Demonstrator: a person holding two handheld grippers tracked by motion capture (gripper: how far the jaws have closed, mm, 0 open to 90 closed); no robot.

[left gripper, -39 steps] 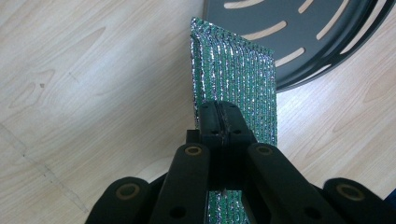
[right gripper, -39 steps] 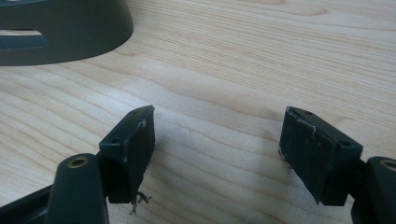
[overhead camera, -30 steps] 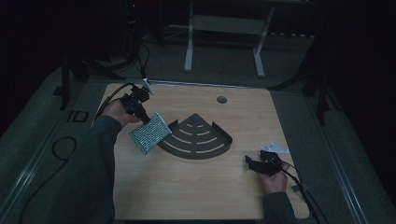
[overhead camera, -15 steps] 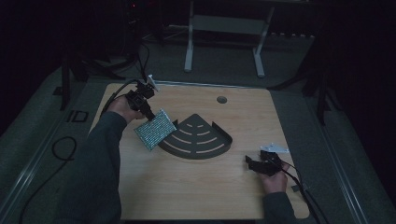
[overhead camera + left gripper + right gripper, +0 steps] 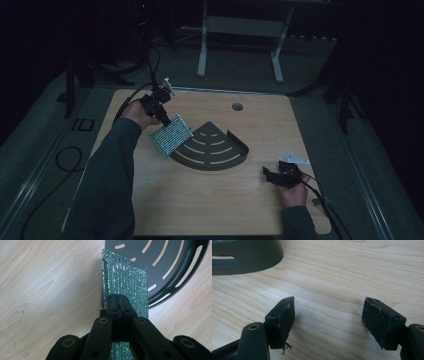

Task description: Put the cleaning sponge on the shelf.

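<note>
Left gripper view: left claw (image 5: 117, 305) clamped on glittery green pad (image 5: 126, 282) beside slotted tray (image 5: 170, 267); right claw (image 5: 328, 322) wide.

left tool (image 5: 161, 112): far-left, jaws clamped together, arm stretched forward | right tool (image 5: 272, 175): near-right, low, jaws spread wide apart

Dim room, pale wooden table (image 5: 210, 210), grey metal stand (image 5: 240, 30) behind, dark floor (image 5: 350, 65)

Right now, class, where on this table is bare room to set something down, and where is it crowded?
Bare wood lies in front of the tray, between the sleeve and the right gripper, and beyond the tray by the hole. Crowded: the tray's left edge, where the left gripper holds the pad.
</note>
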